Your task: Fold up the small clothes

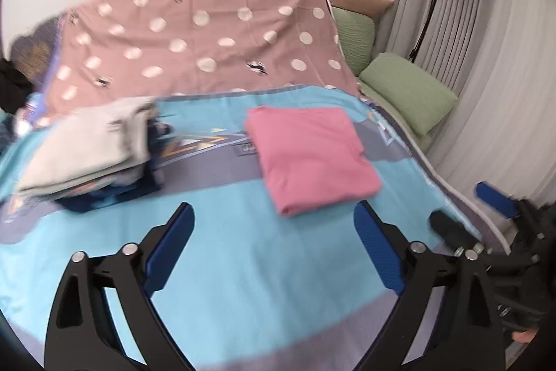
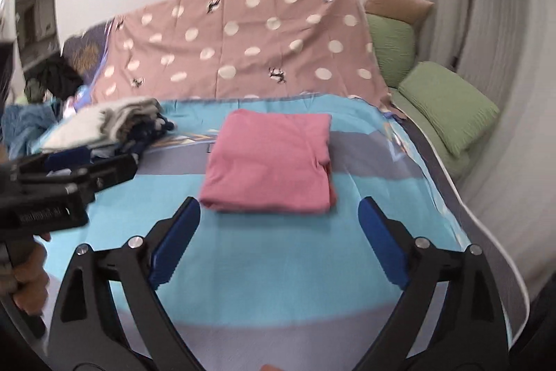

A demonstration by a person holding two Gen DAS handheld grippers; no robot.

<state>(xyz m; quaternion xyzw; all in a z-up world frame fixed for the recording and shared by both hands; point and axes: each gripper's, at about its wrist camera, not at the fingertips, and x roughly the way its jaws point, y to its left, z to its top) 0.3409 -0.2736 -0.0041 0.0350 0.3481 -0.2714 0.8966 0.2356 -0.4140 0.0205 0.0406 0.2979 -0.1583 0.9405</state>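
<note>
A: Notes, bed station. We see the pink garment (image 2: pixel 269 162) lying folded into a neat rectangle on the blue-and-grey bedspread (image 2: pixel 278 266), roughly mid-bed, just ahead of the right gripper (image 2: pixel 278 225).

B: Agreed. Left wrist view puts the same pink garment (image 1: pixel 309 159) ahead and to the right of the left gripper (image 1: pixel 274 232). State of the claws?

A: Both spread wide, both empty. Nothing between the blue pads, and neither gripper touches the cloth (the pink piece's near edge sits just beyond the fingertips in the right view).

B: We log the stack of folded clothes (image 1: pixel 90 148) on the left side of the bed, pale grey piece on top, dark blue ones under it. It is well apart from the pink one.

A: So our reading on progress: several items look finished and stacked, and the pink one looks finished too, only not yet on the stack.

B: What is left, as we judge it: move the pink piece onto or beside the stack, then whatever remains unfolded. There is a dark heap (image 2: pixel 59 79) and some blue fabric (image 2: pixel 24 127) at the far left edge, blurred; we cannot tell whether those belong to the task.

A: Background for the record: polka-dot sheet (image 2: pixel 243 47) over the headboard side, green pillows (image 2: pixel 448 106) at right.
</note>
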